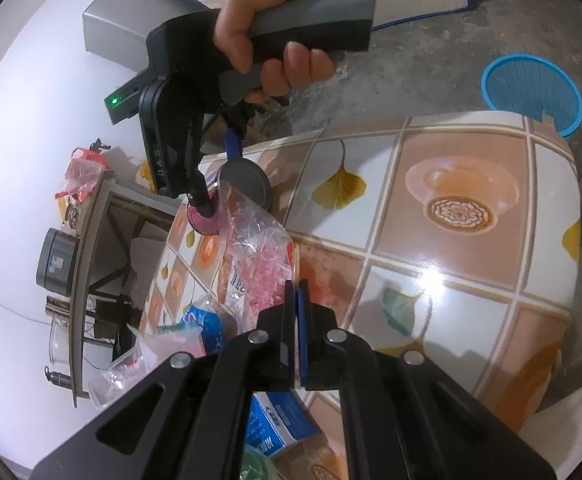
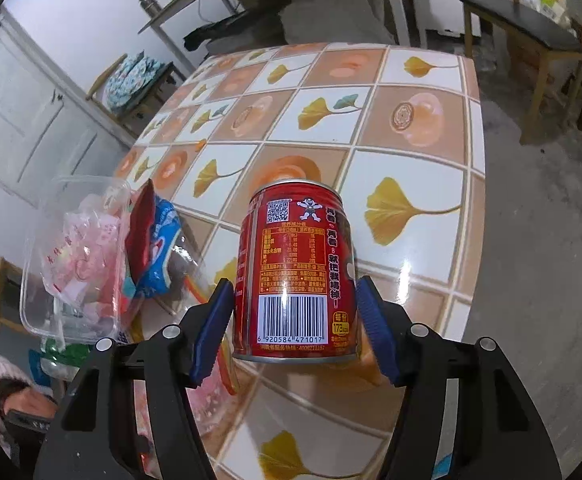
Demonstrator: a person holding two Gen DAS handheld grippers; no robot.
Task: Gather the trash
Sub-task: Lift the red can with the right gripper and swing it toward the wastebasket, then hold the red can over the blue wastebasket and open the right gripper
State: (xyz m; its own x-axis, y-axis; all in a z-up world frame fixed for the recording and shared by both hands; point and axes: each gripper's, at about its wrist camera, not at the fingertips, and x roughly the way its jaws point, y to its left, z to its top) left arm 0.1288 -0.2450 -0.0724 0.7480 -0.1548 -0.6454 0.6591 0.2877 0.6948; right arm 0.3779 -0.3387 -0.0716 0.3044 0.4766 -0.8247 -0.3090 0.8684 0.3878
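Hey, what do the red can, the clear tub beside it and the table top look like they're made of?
Red can: likely thin metal with a glossy printed coat; a bare silvery rim shows at each end.
Clear tub: see-through thin plastic, probably a food container.
Table top: tile-and-leaf pattern under a shiny surface with lamp glare; a printed vinyl cover or laminate, hard to say which.

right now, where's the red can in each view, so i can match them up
Right wrist: red can at centre, upright between the blue pads of the right gripper.
Left wrist: upper left of centre, small, beneath the hand gripping the handle; mostly its grey round end shows.
Shared landmark: the ginkgo-leaf tiled table under it in both views.
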